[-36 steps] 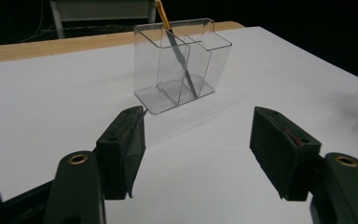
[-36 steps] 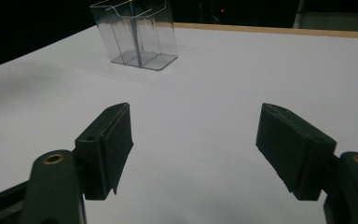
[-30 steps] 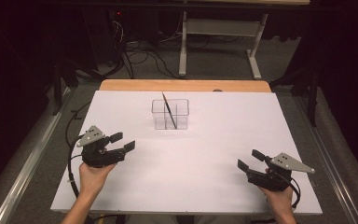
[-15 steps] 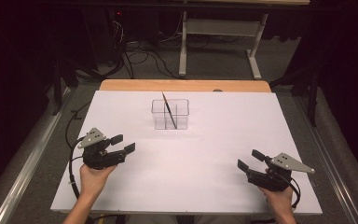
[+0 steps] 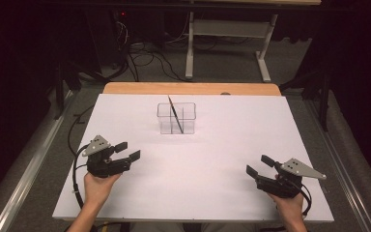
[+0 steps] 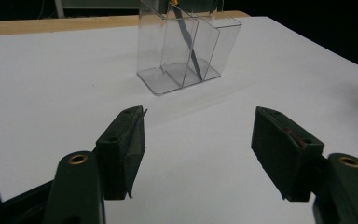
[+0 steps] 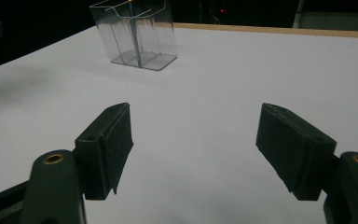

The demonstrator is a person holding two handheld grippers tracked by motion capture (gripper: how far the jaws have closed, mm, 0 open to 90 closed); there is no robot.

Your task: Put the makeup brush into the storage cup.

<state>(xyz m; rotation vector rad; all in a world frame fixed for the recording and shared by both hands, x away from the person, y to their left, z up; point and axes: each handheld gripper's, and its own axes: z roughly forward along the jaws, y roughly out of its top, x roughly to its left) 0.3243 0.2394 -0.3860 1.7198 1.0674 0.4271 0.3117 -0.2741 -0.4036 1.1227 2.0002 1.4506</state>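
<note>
I have the left gripper (image 5: 127, 151) low over the white worktop (image 5: 212, 159), held in the person's left hand (image 5: 98, 186) with the forearm coming in from the near edge; its two black fingers (image 6: 121, 149) are spread wide with nothing between them and point inward and away, toward the middle of the sheet. The right gripper (image 5: 259, 165) sits much the same on the other side in the right hand (image 5: 288, 203), its two fingers (image 7: 106, 147) also spread apart and empty, angled inward toward the left gripper. Well ahead of both pairs of fingers, between their lines of aim, stands one clear plastic divided holder (image 5: 176, 118), upright on the worktop near its far edge. One thin dark stick with a yellowish tip (image 6: 186, 35) leans inside it, against a divider; I cannot tell what kind of tool it is. So I count two grippers, four fingers, one holder and one stick. Each gripper is well apart from the holder and from the other.
</note>
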